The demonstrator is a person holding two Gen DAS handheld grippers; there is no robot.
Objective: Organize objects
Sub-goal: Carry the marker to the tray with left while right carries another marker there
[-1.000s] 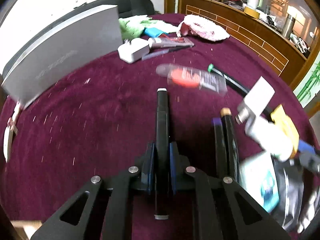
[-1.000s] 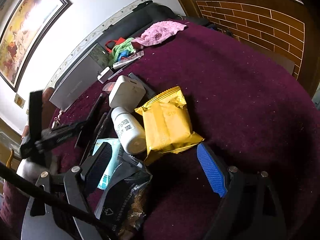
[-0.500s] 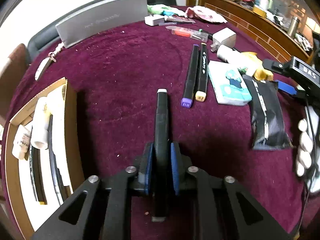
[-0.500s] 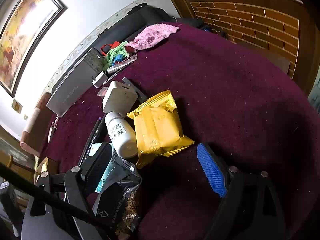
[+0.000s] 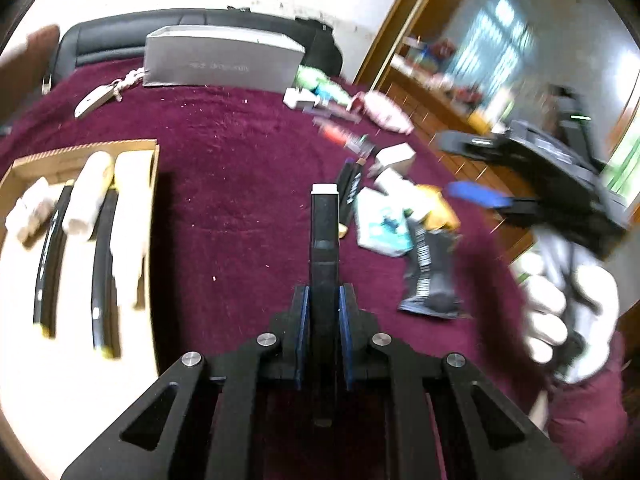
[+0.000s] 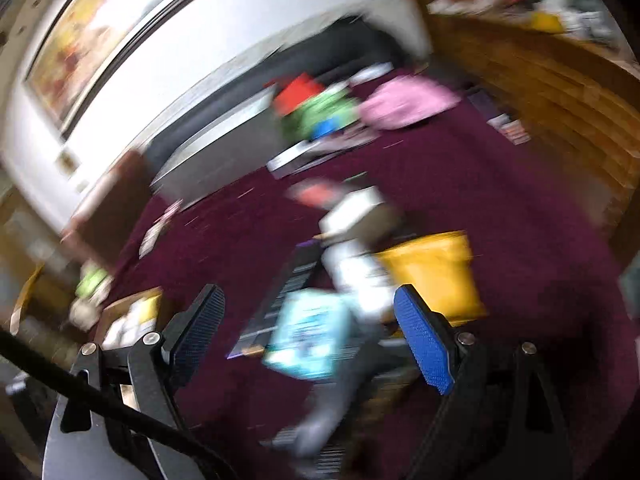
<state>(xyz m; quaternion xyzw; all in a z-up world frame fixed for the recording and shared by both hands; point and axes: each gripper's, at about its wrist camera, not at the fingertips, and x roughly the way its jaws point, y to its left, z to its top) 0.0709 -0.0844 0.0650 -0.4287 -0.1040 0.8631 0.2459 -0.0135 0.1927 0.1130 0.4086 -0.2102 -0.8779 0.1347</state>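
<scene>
Two grippers are in play. The left gripper (image 5: 324, 332) is clamped tight on a black marker (image 5: 325, 236) with a white end cap, which sticks straight out ahead between the blue pads (image 5: 303, 332) and hangs above the dark red tablecloth (image 5: 232, 200). The jaws opened slightly and closed again on the marker within the last moment.

To the left of it on the table sits a shallow cardboard box (image 5: 154, 184) already holding two black pens (image 5: 100, 264) and some pale tubes (image 5: 86, 196), lying side by side lengthwise. To the right of the held marker lie two more markers (image 5: 350, 184), a light blue packet (image 5: 382, 228), a black pouch (image 5: 432, 276) and a yellow packet (image 5: 438, 210), clustered close together. A white bottle (image 5: 390, 180) and a small white box (image 5: 396, 156) sit just behind them. At the far edge stands a grey box (image 5: 220, 60).

The right gripper (image 6: 310, 340) has its jaws spread wide with nothing gripped between the blue pads (image 6: 422, 340); the view through it is badly blurred. Beyond its fingers the same light blue packet (image 6: 310, 332), white bottle (image 6: 356, 276) and yellow packet (image 6: 436, 276) can be made out on the cloth. From the left camera this gripper (image 5: 476, 196) shows at the right, held in a white-gloved hand (image 5: 568, 312).
</scene>
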